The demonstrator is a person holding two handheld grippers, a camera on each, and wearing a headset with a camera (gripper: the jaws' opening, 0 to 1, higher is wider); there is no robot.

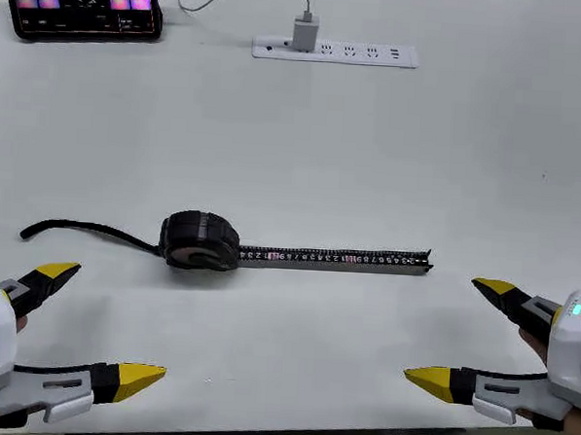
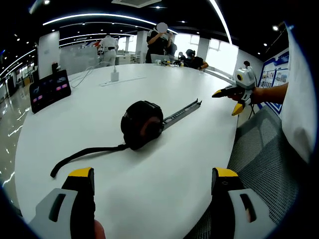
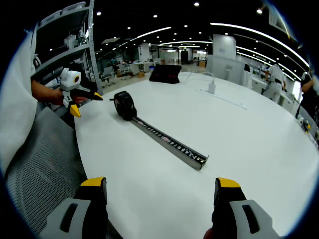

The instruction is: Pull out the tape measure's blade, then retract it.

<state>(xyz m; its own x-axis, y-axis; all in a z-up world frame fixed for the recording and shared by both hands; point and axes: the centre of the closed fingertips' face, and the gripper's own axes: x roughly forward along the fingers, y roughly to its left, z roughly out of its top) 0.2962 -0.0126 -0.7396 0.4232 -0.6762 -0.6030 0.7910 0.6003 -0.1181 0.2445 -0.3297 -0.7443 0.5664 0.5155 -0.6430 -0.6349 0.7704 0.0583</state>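
Observation:
A black tape measure [image 1: 200,240] [image 2: 142,123] [image 3: 124,104] lies on the white table, its blade [image 1: 334,257] [image 2: 181,113] [image 3: 169,141] drawn out flat to the right and a black wrist strap [image 1: 80,229] [image 2: 84,153] trailing left. My left gripper [image 1: 105,325] [image 2: 152,181] is open near the table's front left edge, apart from the case. My right gripper [image 1: 460,334] [image 3: 160,191] is open at the front right, just short of the blade's end hook [image 1: 429,261] [image 3: 202,162]. Nothing is between either pair of jaws.
A power strip [image 1: 334,51] with a white charger plugged in lies at the back, its cable running off left. A tablet [image 1: 87,7] with a lit screen sits at the back left. The table's front edge [image 1: 289,434] runs close below both grippers. People stand at far benches.

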